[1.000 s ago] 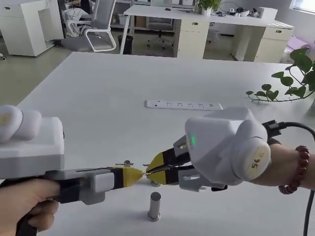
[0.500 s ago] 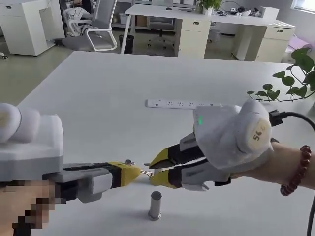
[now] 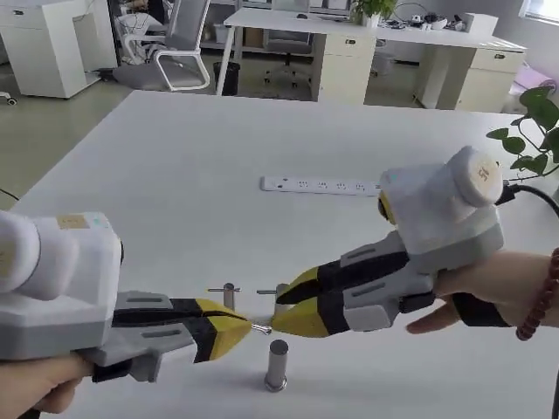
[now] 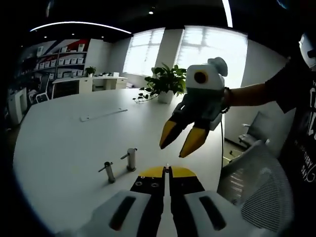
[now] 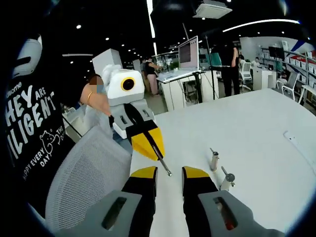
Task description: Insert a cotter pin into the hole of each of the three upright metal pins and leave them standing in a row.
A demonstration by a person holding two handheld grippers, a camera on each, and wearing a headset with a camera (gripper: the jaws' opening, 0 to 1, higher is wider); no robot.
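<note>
One cotter pin [image 3: 260, 329], thin and grey, stuck out from the tip of the left gripper [image 3: 238, 325], whose yellow jaws were pressed together on it. The pin was held above the table [image 3: 175, 175], with its free end reaching into the gap of the right gripper [image 3: 281, 311]. The right gripper faced the left one tip to tip, its jaws spread apart and holding nothing. One bare metal pin [image 3: 277, 365] stood upright on the table just in front of the two tips. Two fitted metal pins [image 3: 229, 294], each with a cotter pin already through its top, stood upright side by side just behind the tips, the right-hand one partly hidden by the right gripper. One white power strip [image 3: 323, 186] lay flat farther back on the table. One leafy plant [image 3: 533, 131] stood at the right edge.
</note>
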